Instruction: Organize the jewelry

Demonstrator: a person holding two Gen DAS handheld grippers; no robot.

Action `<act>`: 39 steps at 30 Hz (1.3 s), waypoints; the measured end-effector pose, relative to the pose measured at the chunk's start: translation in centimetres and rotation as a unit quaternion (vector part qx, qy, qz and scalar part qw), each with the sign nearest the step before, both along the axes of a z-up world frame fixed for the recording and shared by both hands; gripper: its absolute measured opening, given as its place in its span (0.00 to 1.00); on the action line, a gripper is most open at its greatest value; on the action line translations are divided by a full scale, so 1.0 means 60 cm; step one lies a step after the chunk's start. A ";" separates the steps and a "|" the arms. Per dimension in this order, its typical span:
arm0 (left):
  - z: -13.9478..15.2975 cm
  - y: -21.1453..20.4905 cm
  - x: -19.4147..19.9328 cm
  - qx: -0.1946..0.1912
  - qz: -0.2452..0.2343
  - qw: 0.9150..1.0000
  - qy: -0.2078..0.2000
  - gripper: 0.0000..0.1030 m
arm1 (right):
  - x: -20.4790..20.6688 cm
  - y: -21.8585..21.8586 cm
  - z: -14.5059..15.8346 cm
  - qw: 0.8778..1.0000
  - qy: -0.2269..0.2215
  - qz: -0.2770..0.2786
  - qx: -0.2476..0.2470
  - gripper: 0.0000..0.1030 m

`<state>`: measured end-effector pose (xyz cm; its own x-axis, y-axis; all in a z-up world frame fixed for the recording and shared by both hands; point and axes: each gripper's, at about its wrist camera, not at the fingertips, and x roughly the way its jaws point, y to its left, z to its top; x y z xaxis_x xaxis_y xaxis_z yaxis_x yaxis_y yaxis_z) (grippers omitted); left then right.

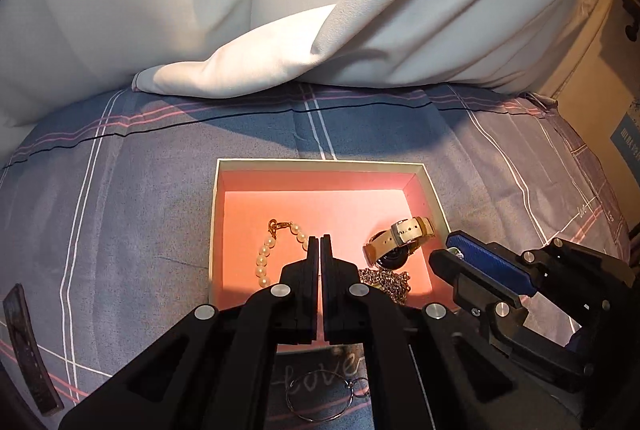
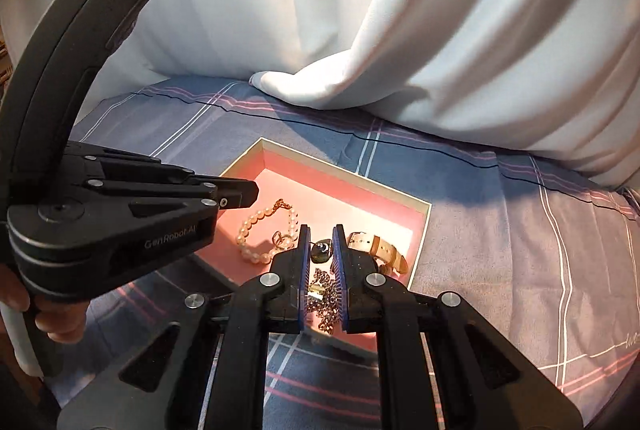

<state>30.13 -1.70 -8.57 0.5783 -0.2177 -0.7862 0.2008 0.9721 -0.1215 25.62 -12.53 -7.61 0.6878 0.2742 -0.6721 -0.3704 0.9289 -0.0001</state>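
Observation:
An open box with a pink inside [image 1: 320,170] [image 2: 348,174] lies on the plaid bedsheet. In it are a pearl bracelet [image 1: 264,258] [image 2: 250,230], a watch with a tan strap [image 1: 400,238] [image 2: 380,246] and a metal chain [image 1: 386,280] [image 2: 324,286]. My left gripper [image 1: 320,242] is shut and empty above the box's near half. My right gripper [image 2: 322,234] is slightly open over the box's right side, with a small dark pendant [image 2: 322,250] between its fingertips; it also shows in the left wrist view [image 1: 456,254].
A thin wire hoop [image 1: 320,402] lies on the sheet in front of the box. A dark strap [image 1: 28,346] lies at far left. A white curtain [image 1: 280,10] hangs behind the bed. A cardboard box [image 1: 616,118] stands at right.

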 end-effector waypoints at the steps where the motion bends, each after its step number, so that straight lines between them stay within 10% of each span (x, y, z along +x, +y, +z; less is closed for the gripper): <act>1: -0.003 -0.002 0.007 0.004 0.000 1.000 0.003 0.01 | 0.008 0.000 -0.003 1.000 0.004 -0.001 -0.002 0.12; 30: -0.037 -0.005 0.032 0.022 0.012 0.999 0.024 0.01 | 0.027 0.011 -0.044 0.999 0.031 0.014 -0.005 0.13; 32: -0.035 0.002 0.029 0.020 0.019 0.999 0.029 0.18 | 0.019 0.010 -0.045 0.999 0.030 0.005 -0.012 0.42; 33: -0.031 0.008 0.023 0.012 0.024 0.999 0.026 0.49 | 0.008 0.007 -0.044 1.000 0.021 -0.001 -0.011 0.68; 34: -0.026 0.016 0.012 0.003 0.029 0.999 0.016 0.65 | -0.006 0.003 -0.043 1.000 0.013 0.001 -0.004 0.72; 39: -0.021 0.027 -0.067 -0.004 0.008 1.000 -0.016 0.65 | -0.075 -0.012 -0.088 0.999 0.044 0.011 0.006 0.72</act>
